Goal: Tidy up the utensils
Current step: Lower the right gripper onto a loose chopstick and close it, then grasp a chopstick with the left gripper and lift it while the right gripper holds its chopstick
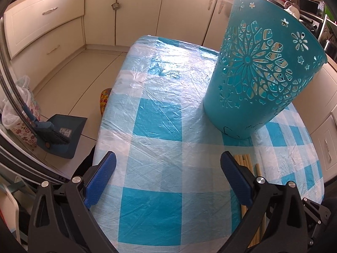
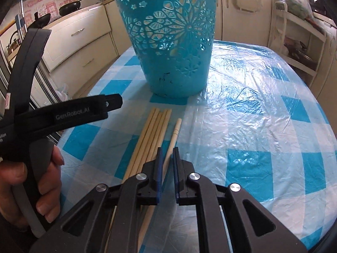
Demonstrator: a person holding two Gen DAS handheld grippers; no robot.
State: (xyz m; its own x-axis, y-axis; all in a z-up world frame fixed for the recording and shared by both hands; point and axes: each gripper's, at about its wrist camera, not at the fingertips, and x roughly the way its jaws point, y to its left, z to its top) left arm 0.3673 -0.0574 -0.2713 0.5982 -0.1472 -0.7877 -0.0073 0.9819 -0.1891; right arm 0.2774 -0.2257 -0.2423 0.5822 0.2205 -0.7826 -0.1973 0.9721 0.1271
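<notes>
From the right wrist view the checked table [image 2: 263, 126] lies bare from one to five o'clock, while the teal basket [image 2: 172, 42] blocks twelve o'clock, the chopsticks [image 2: 151, 135] lie just below it toward eleven, and the left gripper [image 2: 63, 116] crowds nine o'clock.

A table under a blue-and-white checked cloth [image 1: 160, 126] with clear plastic over it. On the floor left of the table, a dark blue dustpan [image 1: 63, 135] with a brush [image 1: 52, 132]. Behind the table, cream kitchen cabinets [image 1: 134, 10]. Far left of the table, a black frying pan [image 2: 70, 7] on the counter.
</notes>
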